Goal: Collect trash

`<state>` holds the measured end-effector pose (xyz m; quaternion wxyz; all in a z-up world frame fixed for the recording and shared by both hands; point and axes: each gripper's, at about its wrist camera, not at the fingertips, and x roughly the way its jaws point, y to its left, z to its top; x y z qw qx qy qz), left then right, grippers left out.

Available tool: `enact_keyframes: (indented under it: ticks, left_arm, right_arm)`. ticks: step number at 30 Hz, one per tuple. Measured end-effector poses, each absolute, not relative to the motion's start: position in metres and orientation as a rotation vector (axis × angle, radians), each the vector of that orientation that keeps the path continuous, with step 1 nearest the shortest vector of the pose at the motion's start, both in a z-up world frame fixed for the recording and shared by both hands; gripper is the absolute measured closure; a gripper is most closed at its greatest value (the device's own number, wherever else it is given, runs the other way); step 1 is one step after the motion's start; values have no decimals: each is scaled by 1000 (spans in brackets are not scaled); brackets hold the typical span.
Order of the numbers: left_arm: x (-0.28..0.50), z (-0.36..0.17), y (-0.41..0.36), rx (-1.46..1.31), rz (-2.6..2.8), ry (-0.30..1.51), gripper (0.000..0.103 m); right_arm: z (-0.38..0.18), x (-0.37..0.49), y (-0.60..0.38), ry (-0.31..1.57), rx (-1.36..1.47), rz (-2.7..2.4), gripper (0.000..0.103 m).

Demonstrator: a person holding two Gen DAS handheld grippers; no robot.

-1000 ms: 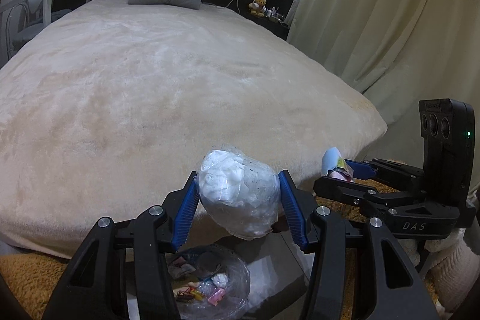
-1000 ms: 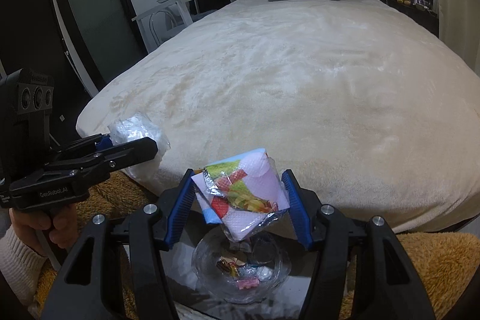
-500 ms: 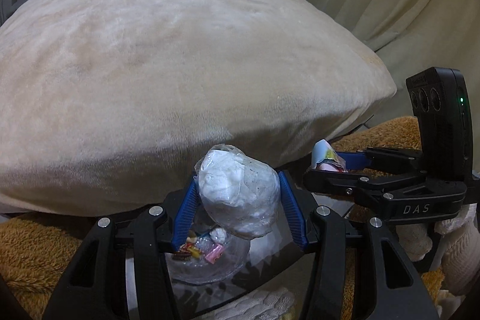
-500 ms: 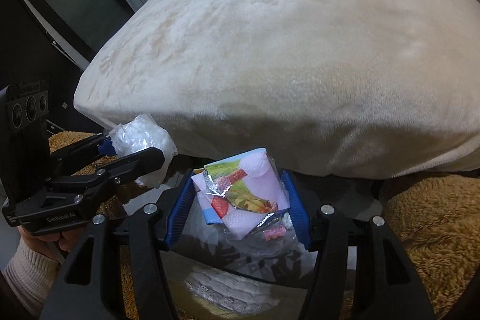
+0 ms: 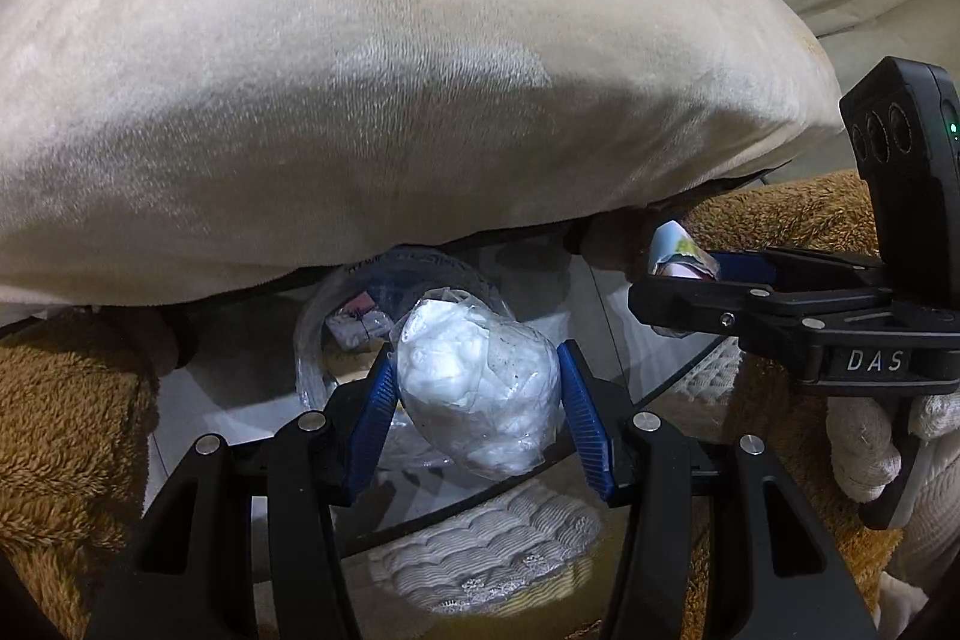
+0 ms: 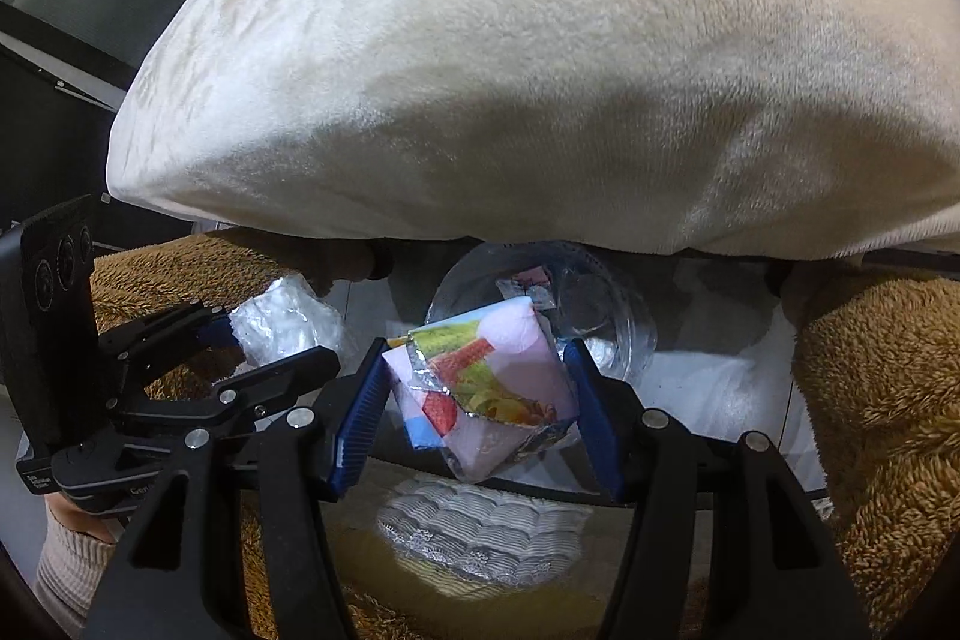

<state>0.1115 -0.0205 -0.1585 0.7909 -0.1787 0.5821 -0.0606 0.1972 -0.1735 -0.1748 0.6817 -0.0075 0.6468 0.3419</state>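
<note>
My left gripper (image 5: pixel 474 388) is shut on a crumpled white plastic bag (image 5: pixel 477 388), its blue pads pressing both sides. My right gripper (image 6: pixel 474 388) is shut on a colourful snack wrapper (image 6: pixel 480 388) with a foil edge. Both point steeply down over a clear glass bowl (image 6: pixel 618 316) that holds small candy wrappers (image 6: pixel 528 289). The bowl (image 5: pixel 312 340) stands on a glass table top just below the bed's edge. In the left wrist view the right gripper (image 5: pixel 684 274) shows at the right with the wrapper (image 5: pixel 678 250). The right wrist view has the left gripper (image 6: pixel 264 340) at the left.
A cream plush bed cover (image 5: pixel 390 70) overhangs the glass table (image 5: pixel 240 400) from behind. Brown shaggy fabric (image 6: pixel 870 370) lies on both sides. A white lace mat (image 6: pixel 480 538) shows under the glass. A gloved hand (image 5: pixel 864 436) holds the right gripper's handle.
Both grippers have come down and tipped steeply toward the bowl, each keeping its trash. The room beyond the bed has left the view; the bowl now lies just behind the held pieces.
</note>
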Motion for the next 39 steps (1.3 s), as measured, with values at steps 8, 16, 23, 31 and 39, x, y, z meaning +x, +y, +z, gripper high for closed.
enact_keyframes:
  ticks: [8, 16, 23, 31, 39]
  left_arm:
    - [113, -180, -28, -396, -112, 1371, 51]
    - [109, -187, -28, -381, -107, 1415, 51]
    - [111, -192, -30, -348, -84, 1446, 31]
    - [112, -188, -24, -359, -58, 1427, 31]
    - [112, -172, -24, -342, -60, 1352, 31]
  right_arm:
    - [-188, 196, -166, 1507, -63, 744, 45]
    - [-190, 195, -169, 1525, -58, 748, 44]
    - [-190, 196, -170, 1540, -58, 741, 35]
    - [-189, 197, -171, 1532, -58, 739, 34]
    - [-172, 192, -173, 1426, -63, 765, 34]
